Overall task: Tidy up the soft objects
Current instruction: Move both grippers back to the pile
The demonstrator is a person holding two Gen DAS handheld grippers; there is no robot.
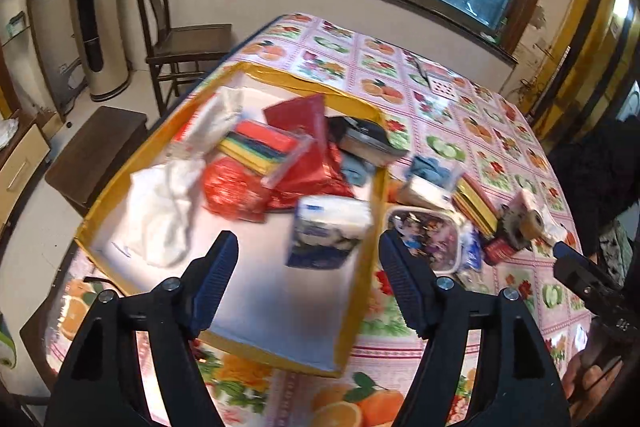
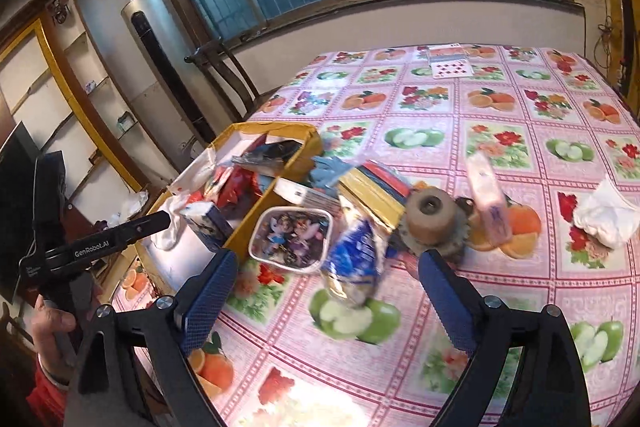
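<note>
My right gripper (image 2: 326, 301) hangs spread wide with nothing between its blue ribbed pads, and straight ahead of it, almost centred in the gap, lies the crinkled blue-and-white plastic packet (image 2: 354, 267) on the fruit-patterned pink tablecloth (image 2: 500, 163). The packet is blurred, but its long axis seems to run away from me, tilted slightly right at the far end, so I judge the jaws already straddle its narrow width and a short push forward would bring them around it. The right side is clearly the nearer one for this item.

My left gripper (image 1: 308, 281) is also wide apart and empty, poised over the near end of the shallow yellow-rimmed cardboard tray (image 1: 370, 267), looking down into it. Just ahead of it inside the tray sits a blue-and-white tissue pack (image 1: 326, 231), with a crumpled white cloth (image 1: 164, 207) to its left and red bags and a striped sponge pack farther back. The tray lies to the left of the packet, with a small picture-lidded box (image 2: 291, 239) between them, so the carry would go leftward.
</note>
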